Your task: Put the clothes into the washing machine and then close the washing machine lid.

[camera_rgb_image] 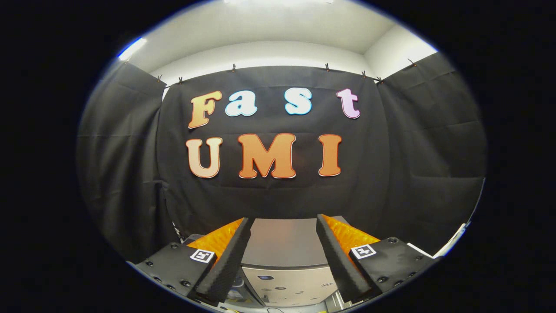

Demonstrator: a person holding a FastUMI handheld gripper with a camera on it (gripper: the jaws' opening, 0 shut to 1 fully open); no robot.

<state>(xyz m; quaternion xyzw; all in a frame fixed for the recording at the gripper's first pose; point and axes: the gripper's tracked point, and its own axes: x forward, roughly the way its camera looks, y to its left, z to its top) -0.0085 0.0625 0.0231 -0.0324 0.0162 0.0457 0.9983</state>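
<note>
My gripper (pixel 283 224) is held level and stands open, with nothing between its fingers. Below and between the fingers I see the grey top of the washing machine (pixel 284 241), which looks like its lid lying flat. A lighter control panel (pixel 289 282) with small markings runs along the machine's near edge. No clothes are in sight.
Black cloth walls close the booth behind the machine and on both sides. A white edge (pixel 451 243) of some object shows low to the right of the right finger. A white ceiling lies above the cloth.
</note>
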